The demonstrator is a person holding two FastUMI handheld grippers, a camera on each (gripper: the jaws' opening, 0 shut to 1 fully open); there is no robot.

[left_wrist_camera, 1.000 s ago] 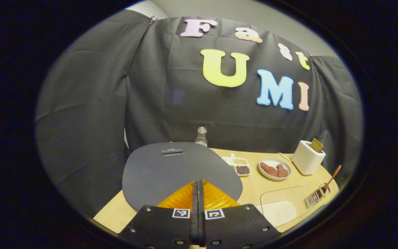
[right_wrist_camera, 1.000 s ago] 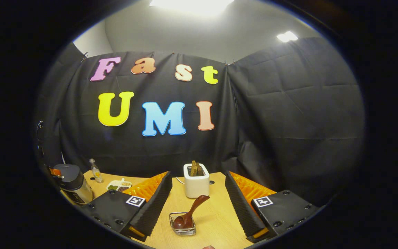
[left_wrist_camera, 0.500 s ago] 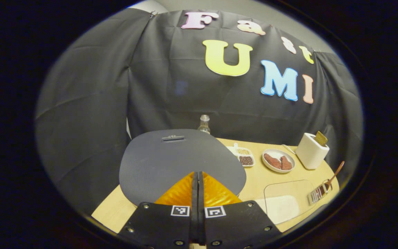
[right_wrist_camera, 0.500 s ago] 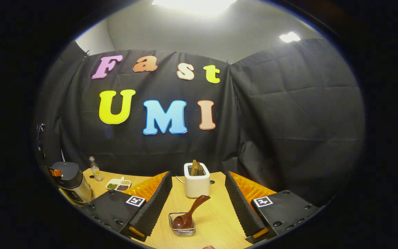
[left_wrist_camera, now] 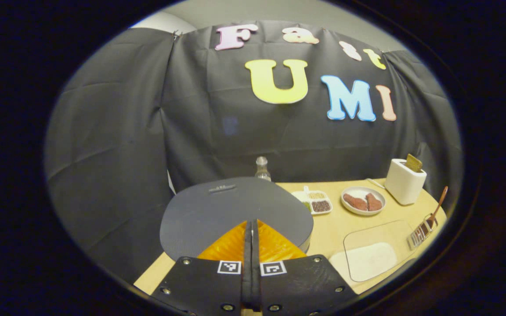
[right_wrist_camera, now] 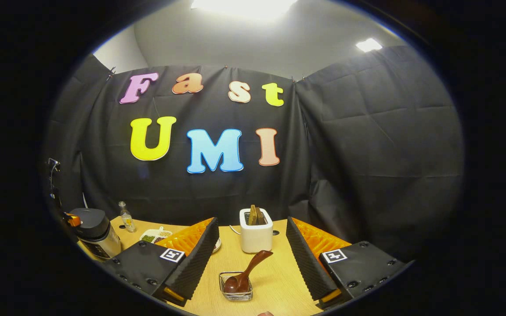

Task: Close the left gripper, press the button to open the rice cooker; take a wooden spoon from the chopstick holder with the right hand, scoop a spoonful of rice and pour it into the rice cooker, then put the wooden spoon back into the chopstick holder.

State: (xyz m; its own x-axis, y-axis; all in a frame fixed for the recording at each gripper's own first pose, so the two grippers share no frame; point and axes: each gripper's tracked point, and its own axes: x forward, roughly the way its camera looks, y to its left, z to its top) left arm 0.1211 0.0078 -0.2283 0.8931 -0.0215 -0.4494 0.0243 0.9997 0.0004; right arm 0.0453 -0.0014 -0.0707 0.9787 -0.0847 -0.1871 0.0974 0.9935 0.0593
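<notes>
The rice cooker's dark grey lid (left_wrist_camera: 235,208) lies shut right ahead of my left gripper (left_wrist_camera: 251,224), which is shut with nothing between its fingers, its tips over the lid's near edge. In the right gripper view the cooker (right_wrist_camera: 96,230) stands at the far left of the table. A dark wooden spoon (right_wrist_camera: 245,275) leans in a small wire chopstick holder (right_wrist_camera: 236,290) just ahead of my right gripper (right_wrist_camera: 251,223), which stands open on either side of it. A clear tray of white rice (left_wrist_camera: 372,260) sits right of the cooker.
A white toaster (right_wrist_camera: 256,233) with bread stands behind the holder. A small bottle (left_wrist_camera: 262,169), a divided dish of grains (left_wrist_camera: 315,202) and a plate with brown pieces (left_wrist_camera: 363,201) stand along the wooden table (left_wrist_camera: 330,228). Black cloth closes the back and sides.
The left gripper view has swung slightly, so the lid sits lower and the toaster farther right. The lid stays shut. The right gripper has drifted a little; the spoon and holder have not moved.
</notes>
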